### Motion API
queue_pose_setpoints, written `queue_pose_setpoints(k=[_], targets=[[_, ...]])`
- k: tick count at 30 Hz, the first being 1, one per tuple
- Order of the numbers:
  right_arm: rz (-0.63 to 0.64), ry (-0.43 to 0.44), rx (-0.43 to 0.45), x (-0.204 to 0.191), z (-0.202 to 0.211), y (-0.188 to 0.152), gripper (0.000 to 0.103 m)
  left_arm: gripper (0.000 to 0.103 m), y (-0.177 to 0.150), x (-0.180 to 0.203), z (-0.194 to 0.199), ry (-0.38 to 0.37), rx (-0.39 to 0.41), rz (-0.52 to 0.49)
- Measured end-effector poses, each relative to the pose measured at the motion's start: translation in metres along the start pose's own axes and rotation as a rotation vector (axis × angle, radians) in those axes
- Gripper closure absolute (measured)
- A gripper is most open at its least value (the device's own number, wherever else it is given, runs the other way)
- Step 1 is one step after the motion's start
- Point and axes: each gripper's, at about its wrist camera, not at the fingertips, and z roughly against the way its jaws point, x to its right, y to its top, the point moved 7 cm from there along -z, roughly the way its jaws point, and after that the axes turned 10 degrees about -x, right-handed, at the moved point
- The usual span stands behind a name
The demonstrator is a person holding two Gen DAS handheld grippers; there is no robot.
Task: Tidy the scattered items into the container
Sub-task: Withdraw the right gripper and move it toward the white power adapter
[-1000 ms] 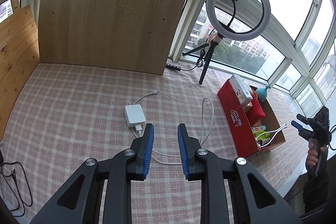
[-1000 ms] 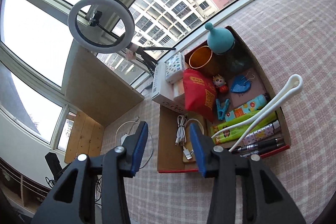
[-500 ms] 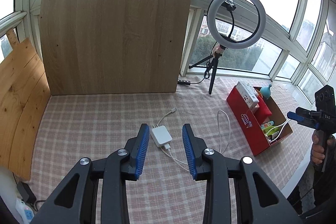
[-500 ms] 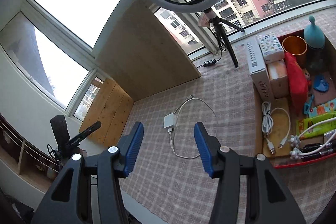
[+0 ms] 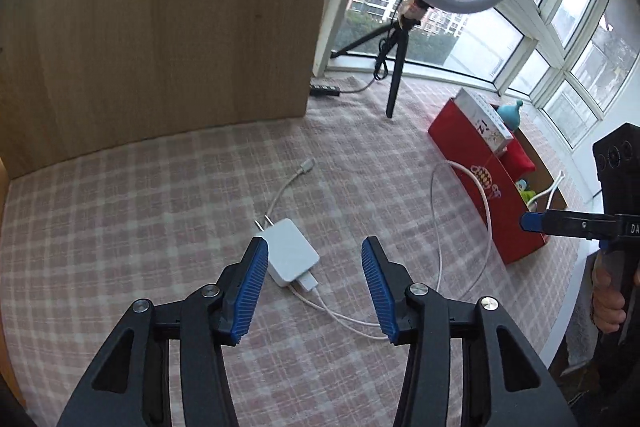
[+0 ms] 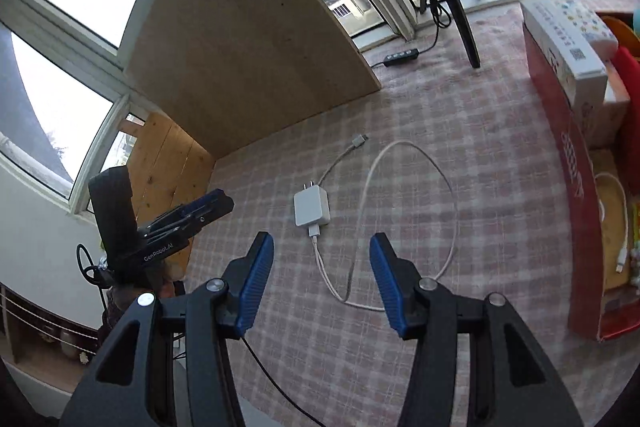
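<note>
Checked cloth is covering the worktop; left gripper (image 5: 312, 287) is opening, empty, just short of the light, rigid charger (image 5: 292, 257); its limp cable (image 5: 440, 219) is trailing.

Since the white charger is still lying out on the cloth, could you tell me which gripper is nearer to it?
Left. The left gripper, jaws opening and empty, hangs just above the white charger. The right gripper, open and empty, sits farther back over the cable.
</note>
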Motion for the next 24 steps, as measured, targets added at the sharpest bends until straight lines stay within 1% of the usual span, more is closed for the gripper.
queue_pose_setpoints(k=[3, 5, 6, 8, 11, 12, 13, 14, 15, 17, 19, 21, 22, 24], targets=[[-0.071, 0.048, -0.018, 0.015, -0.007, -0.008, 0.053, 0.058, -0.021, 0.026, -0.025, -0.075, -0.053, -0.102], [-0.081, 0.049, -0.017, 0.018, -0.005, -0.002, 0.053, 0.058, -0.034, 0.047, -0.035, -0.122, -0.085, -0.187], [-0.076, 0.037, -0.016, 0.017, -0.005, 0.004, 0.053, 0.058, -0.039, 0.056, -0.039, -0.13, -0.099, -0.233], [-0.053, -0.017, -0.033, 0.015, -0.009, 0.017, 0.053, 0.057, -0.049, 0.071, -0.048, -0.146, -0.127, -0.319], [-0.003, -0.154, -0.107, 0.013, -0.032, 0.036, 0.054, 0.058, -0.054, 0.083, -0.064, -0.191, -0.16, -0.372], [0.018, -0.184, -0.127, 0.01, -0.041, 0.041, 0.056, 0.058, -0.055, 0.085, -0.066, -0.206, -0.163, -0.377], [0.041, -0.209, -0.146, 0.006, -0.048, 0.047, 0.073, 0.058, -0.056, 0.085, -0.067, -0.215, -0.165, -0.375], [0.063, -0.235, -0.165, 0.003, -0.056, 0.052, 0.097, 0.057, -0.057, 0.086, -0.069, -0.225, -0.168, -0.373], [0.084, -0.25, -0.18, -0.003, -0.063, 0.058, 0.097, 0.058, -0.058, 0.086, -0.071, -0.234, -0.17, -0.371], [0.153, -0.264, -0.176, -0.024, -0.073, 0.073, 0.098, 0.057, -0.061, 0.087, -0.073, -0.25, -0.173, -0.366], [0.233, -0.273, -0.163, -0.053, -0.084, 0.088, 0.098, 0.057, -0.065, 0.084, -0.071, -0.231, -0.167, -0.356], [0.307, -0.233, -0.163, -0.084, -0.098, 0.101, 0.098, 0.057, -0.067, 0.077, -0.065, -0.174, -0.15, -0.338], [0.339, -0.22, -0.164, -0.097, -0.106, 0.107, 0.098, 0.057, -0.067, 0.072, -0.059, -0.141, -0.135, -0.326], [0.389, -0.206, -0.172, -0.115, -0.127, 0.117, 0.098, 0.057, -0.065, 0.059, -0.042, -0.099, -0.084, -0.297]])
